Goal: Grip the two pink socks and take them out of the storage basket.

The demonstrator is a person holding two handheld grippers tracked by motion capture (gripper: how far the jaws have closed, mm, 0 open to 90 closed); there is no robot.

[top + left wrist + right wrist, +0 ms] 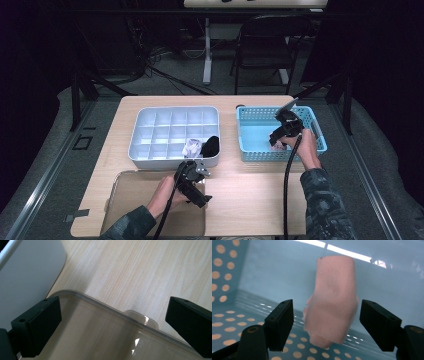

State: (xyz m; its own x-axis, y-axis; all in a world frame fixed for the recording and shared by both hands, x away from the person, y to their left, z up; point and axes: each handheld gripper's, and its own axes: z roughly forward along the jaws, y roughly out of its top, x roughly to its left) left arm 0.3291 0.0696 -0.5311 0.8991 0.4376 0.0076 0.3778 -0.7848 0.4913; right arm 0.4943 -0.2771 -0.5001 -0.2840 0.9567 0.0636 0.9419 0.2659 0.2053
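From the high view, the right gripper [278, 138] is down inside the blue basket [250, 117] at the table's right, reaching for a pale pink rolled cloth [276, 146] on the basket floor, while the left gripper [198, 187] hangs over the clear lid [130, 200] lying at the near left, just in front of the grey divided organiser [145, 125] — two of its near compartments already hold a white roll [191, 147] and a black roll [211, 145]. In the left gripper view the jaws stand spread with nothing between them, above the lid's rim and its small tab [141, 318]. In the right gripper view the pink rolled cloth [332, 305] sits between the two jaws, which are partly open and not yet pressing on it — there is a gap on each side. The step in hand looks like the pick-up of the next roll; the next move calls for closing squarely on its middle, then lifting clear of the basket wall toward a free compartment.
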